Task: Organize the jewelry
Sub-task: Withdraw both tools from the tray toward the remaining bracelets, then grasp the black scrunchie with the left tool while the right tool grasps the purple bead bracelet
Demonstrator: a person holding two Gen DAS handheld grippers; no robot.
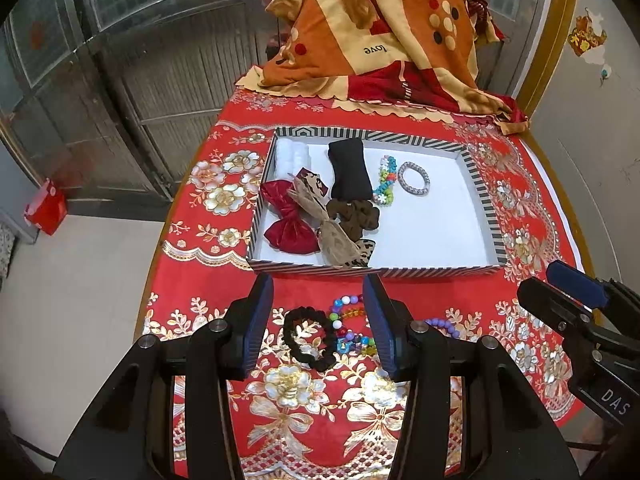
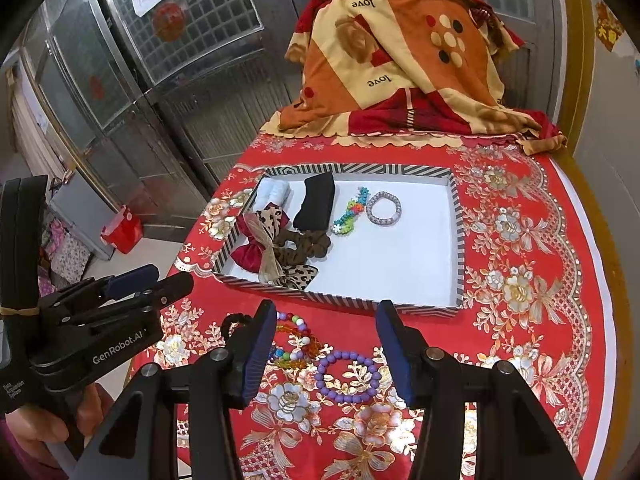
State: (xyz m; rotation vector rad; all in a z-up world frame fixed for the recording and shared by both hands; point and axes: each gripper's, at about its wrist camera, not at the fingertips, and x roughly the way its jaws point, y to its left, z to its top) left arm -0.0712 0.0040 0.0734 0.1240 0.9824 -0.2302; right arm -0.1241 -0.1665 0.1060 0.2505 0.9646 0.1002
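Observation:
My left gripper [image 1: 317, 282] hangs open over the red floral tablecloth. Below its fingers lie a black scrunchie [image 1: 306, 338] and a multicoloured bead bracelet [image 1: 348, 328]. A purple bead bracelet [image 1: 444, 326] peeks out past its right finger. My right gripper [image 2: 326, 306] is open too, above that purple bracelet [image 2: 348, 376], with the multicoloured beads [image 2: 296, 340] at its left finger. Just beyond stands a striped tray [image 1: 376, 272] [image 2: 340, 304] holding bows, scrunchies, a flower bracelet [image 1: 386, 182] and a silver bracelet [image 1: 414, 178]. Neither gripper holds anything.
A folded orange and red blanket [image 1: 380, 40] is piled at the table's far end. Metal doors and a red bag [image 1: 46, 208] on the floor are to the left, past the table's edge. A hand [image 2: 92, 412] holds the left gripper [image 2: 160, 280].

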